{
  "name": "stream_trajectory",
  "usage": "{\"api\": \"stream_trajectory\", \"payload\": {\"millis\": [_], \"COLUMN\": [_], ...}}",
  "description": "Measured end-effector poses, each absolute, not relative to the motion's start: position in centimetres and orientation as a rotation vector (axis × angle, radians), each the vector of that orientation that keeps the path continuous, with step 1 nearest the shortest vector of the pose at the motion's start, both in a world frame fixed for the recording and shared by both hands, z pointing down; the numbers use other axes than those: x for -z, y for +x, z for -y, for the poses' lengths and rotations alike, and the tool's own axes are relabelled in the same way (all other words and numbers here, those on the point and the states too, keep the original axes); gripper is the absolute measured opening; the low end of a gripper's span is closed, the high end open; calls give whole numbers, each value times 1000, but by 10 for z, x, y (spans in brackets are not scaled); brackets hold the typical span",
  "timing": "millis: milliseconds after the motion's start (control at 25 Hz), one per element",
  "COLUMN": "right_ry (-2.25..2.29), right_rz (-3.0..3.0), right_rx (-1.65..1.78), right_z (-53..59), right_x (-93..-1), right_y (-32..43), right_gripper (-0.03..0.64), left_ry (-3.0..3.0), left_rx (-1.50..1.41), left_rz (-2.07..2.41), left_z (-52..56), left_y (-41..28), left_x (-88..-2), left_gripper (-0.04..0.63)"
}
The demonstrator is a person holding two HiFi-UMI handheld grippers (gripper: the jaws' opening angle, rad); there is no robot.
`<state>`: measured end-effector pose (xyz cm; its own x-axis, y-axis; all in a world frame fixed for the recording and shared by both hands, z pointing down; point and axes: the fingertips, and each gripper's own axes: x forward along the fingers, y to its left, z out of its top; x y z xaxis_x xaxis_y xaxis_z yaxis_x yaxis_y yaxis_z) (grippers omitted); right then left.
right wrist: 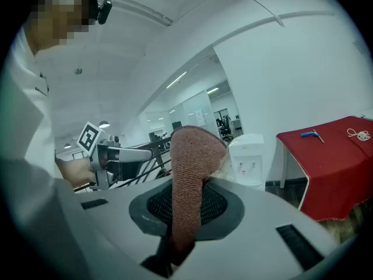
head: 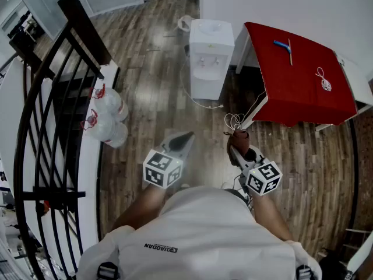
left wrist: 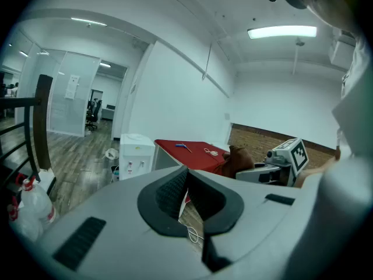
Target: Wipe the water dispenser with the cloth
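Cloth of brown terry (right wrist: 195,150) sits clamped in the right gripper (right wrist: 185,206), the left gripper (left wrist: 187,182) pressed together empty, both well apart from the white floor-standing water dispenser (head: 210,54).

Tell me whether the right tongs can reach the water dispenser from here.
Probably not yet: the right tongs, shut on the cloth, are held well short of the water dispenser. Mostly bare floor lies between, so stepping forward should do.

Both forearms reach forward at lower centre of the head view. The left gripper (head: 181,141) has its jaws together with nothing between them. The right gripper (head: 238,149), level with it at centre right, is clamped on the cloth (right wrist: 191,159).
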<state>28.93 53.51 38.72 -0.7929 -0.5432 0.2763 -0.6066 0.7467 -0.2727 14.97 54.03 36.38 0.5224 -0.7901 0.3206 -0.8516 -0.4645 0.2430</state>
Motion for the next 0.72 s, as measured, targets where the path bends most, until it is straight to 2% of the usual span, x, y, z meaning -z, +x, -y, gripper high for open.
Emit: {"api": "stream_trajectory", "payload": {"millis": [720], "right_ry": [897], "right_rz": [2743], "right_rx": [-565], "right_z": [-548], "right_x": [-391], "right_y": [261], "right_gripper": [54], "left_ry": [2427], "left_rx": [-283], "left_rz": [1304], "left_z": [-548], "left_y": [133], "left_x": [-373], "left_gripper": [-11]}}
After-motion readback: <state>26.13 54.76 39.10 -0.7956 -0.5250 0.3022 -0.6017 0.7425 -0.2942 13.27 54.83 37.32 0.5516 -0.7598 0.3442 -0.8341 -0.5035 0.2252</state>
